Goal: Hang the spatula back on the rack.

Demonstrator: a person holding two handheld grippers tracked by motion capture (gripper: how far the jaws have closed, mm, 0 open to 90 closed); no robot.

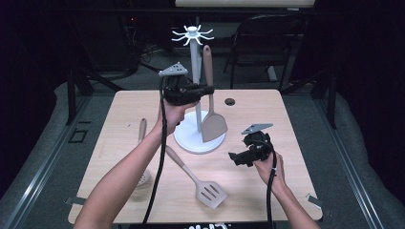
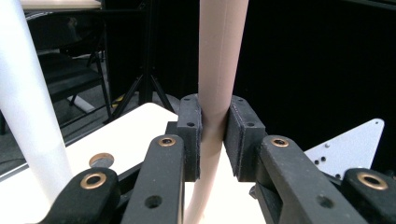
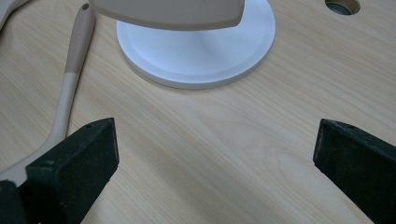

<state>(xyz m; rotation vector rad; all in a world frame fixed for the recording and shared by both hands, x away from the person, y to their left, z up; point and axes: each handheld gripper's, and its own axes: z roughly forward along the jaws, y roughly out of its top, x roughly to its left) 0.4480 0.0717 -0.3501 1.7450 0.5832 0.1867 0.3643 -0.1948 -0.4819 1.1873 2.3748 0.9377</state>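
Observation:
My left gripper [image 1: 208,88] is shut on the handle of a beige solid turner [image 1: 212,125], held upright with its blade hanging just over the white base [image 1: 191,141] of the utensil stand [image 1: 193,34]. In the left gripper view both pads [image 2: 193,140] press the turner handle [image 2: 218,60], and the white stand pole [image 2: 28,102] rises at the left. My right gripper [image 1: 232,157] hovers open over the table to the right of the base. Its jaws stand wide apart in the right gripper view, facing the stand base [image 3: 196,51] and the turner blade [image 3: 173,13].
A slotted beige turner [image 1: 203,187] lies on the wooden table [image 1: 267,109] in front of the stand; its handle [image 3: 70,79] is near my right gripper. A skimmer spoon [image 1: 143,157] lies at the left beside the forearm. A cable hole [image 1: 230,101] is behind the stand. A folding chair [image 1: 267,43] stands beyond the table.

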